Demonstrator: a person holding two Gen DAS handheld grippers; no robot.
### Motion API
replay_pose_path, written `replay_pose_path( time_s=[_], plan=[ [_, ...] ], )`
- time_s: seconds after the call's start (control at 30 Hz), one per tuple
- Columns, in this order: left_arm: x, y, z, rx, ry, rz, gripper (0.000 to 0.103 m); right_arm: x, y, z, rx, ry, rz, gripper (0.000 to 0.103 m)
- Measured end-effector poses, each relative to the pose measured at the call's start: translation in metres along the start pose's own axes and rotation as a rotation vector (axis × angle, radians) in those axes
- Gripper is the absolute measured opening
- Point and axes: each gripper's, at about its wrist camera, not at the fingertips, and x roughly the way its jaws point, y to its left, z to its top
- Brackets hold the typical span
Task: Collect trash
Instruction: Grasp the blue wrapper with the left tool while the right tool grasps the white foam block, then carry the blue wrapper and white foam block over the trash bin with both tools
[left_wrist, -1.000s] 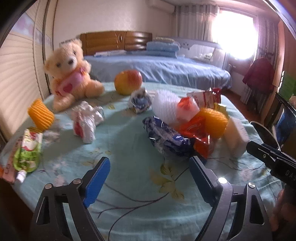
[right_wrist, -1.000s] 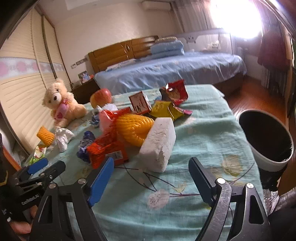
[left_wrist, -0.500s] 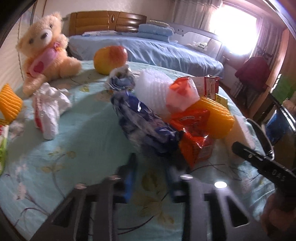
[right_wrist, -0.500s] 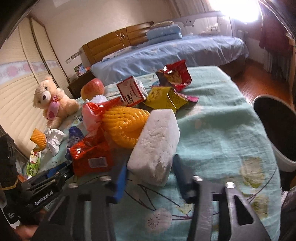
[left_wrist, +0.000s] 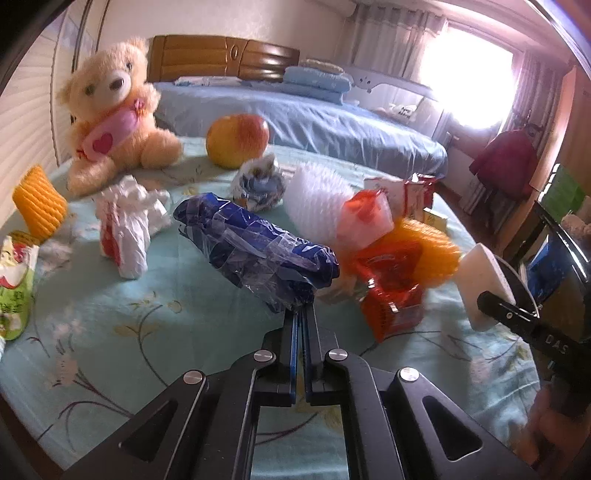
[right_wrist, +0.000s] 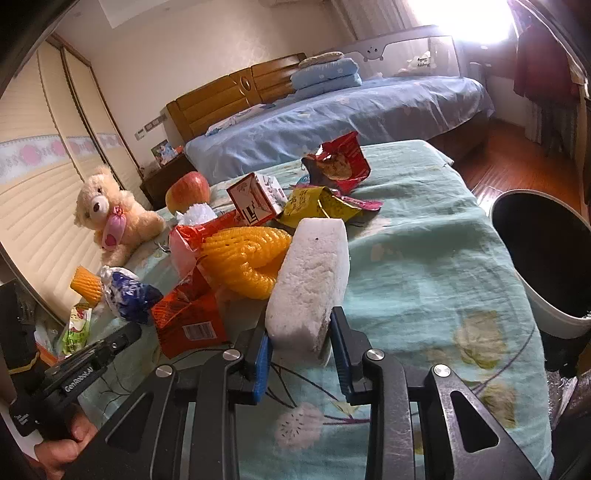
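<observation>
Blue plastic crinkles at the tip of the left claw (left_wrist: 300, 314), whose jaws are pinched fully together on the near end of the blue wrapper (left_wrist: 255, 251); that claw slants downward toward the bench (left_wrist: 155, 332), and the wrapper lies along the flowered turquoise cloth with its far end pointing toward the teddy bear (left_wrist: 114, 122) and the apple (left_wrist: 237, 139). Left of it lie an orange foam net (left_wrist: 38, 206), a green pouch (left_wrist: 14, 288) and a crumpled white wrapper (left_wrist: 125, 225). To the right of the blue wrapper sits a pile with an orange-red packet (left_wrist: 391, 291) and a white foam net (left_wrist: 317, 195). Further right, the right claw (right_wrist: 301, 347) also tilts down at the bench, and its jaws have just been closing: the blue pads (right_wrist: 263, 354) press both sides of the near end of the white foam block (right_wrist: 314, 277), which leans against the yellow foam net (right_wrist: 247, 254). Behind it lie a small carton (right_wrist: 255, 199), a yellow wrapper (right_wrist: 317, 205) and a red snack bag (right_wrist: 340, 162). At the far right, beside the bench edge, stands the bin (right_wrist: 546, 258), black inside. A hand (right_wrist: 64, 446) grips the left claw's handle at the lower left of the right wrist view.
</observation>
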Motion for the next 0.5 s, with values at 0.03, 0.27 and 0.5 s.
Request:
replay_pose_path(
  time_s=[0.03, 0.27, 0.5],
  plan=[
    [-0.005, -0.003, 0.0, 0.005, -0.008, -0.004, 0.0, -0.002, -0.001, 0.0, 0.003, -0.005, -0.001, 0.03],
    [-0.032, -0.03, 0.0, 0.06, -0.041, -0.054, 0.0, -0.02, -0.011, -0.001, 0.017, -0.033, -0.007, 0.03],
    [-0.032, -0.065, -0.001, 0.132, -0.027, -0.12, 0.0, -0.037, -0.028, -0.001, 0.036, -0.052, -0.028, 0.03]
  ],
)
